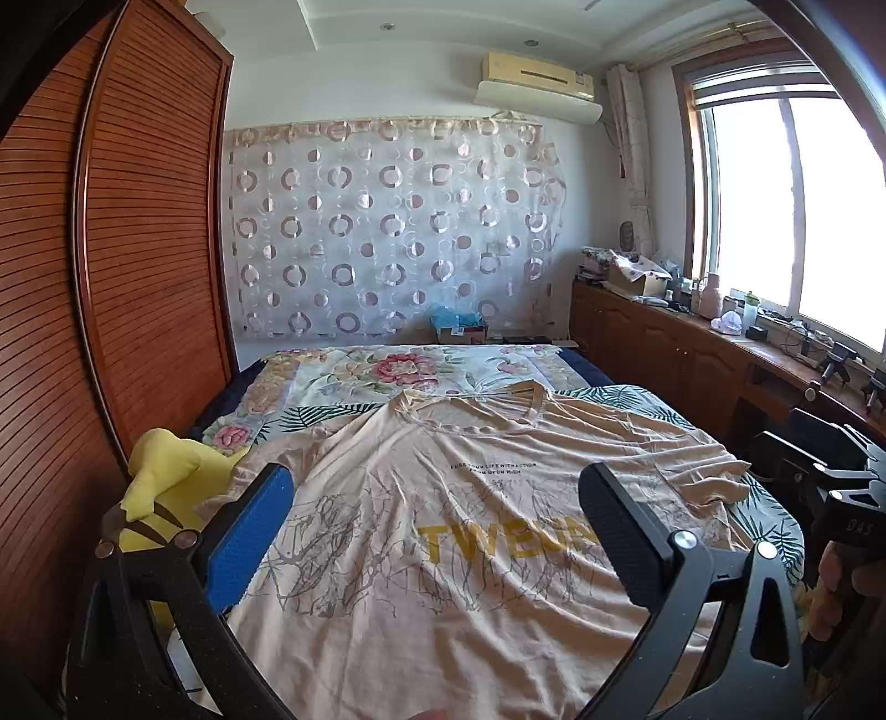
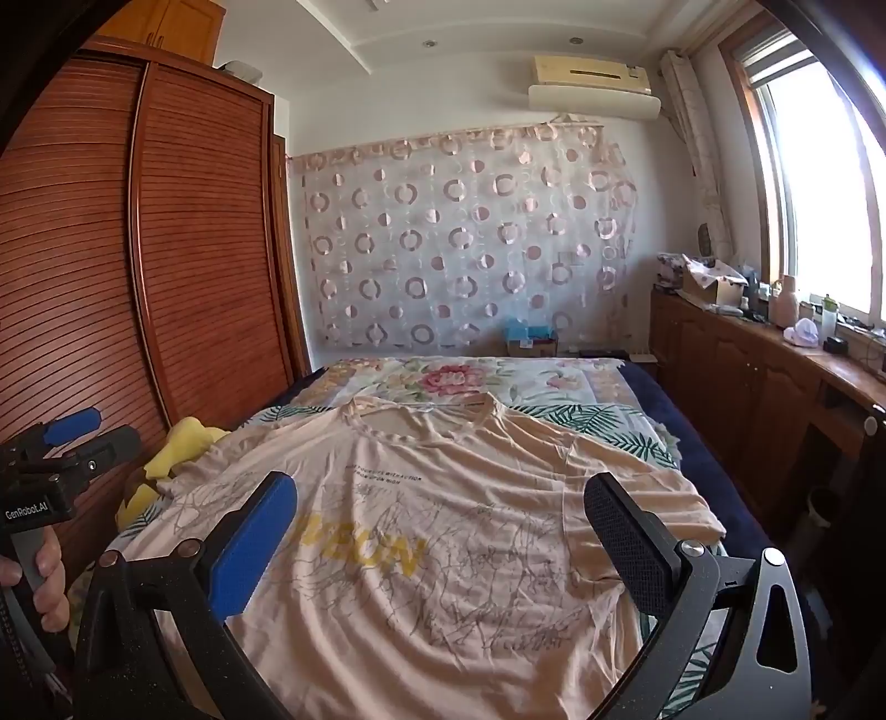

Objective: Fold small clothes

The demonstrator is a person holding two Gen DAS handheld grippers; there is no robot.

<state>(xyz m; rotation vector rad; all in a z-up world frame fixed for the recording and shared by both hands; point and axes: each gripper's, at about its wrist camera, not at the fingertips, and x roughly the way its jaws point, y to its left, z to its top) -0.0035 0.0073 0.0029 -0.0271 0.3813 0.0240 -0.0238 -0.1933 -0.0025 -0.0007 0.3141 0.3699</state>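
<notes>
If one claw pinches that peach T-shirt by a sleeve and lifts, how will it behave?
The peach T-shirt looks thin and floppy: it lies spread on the floral bedspread with fine wrinkles, so it would probably drape and sag rather than hold its shape. It likely weighs little. Lifted at one sleeve, the rest would probably drag and bunch across the bed.

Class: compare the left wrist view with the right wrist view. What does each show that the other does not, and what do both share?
Left wrist only: the right gripper at the right edge.
Right wrist only: the left gripper at the left edge, and cabinets above the wardrobe.
Both: the peach T-shirt spread flat on the floral bedspread, a yellow plush beside it, and open jaws.
</notes>
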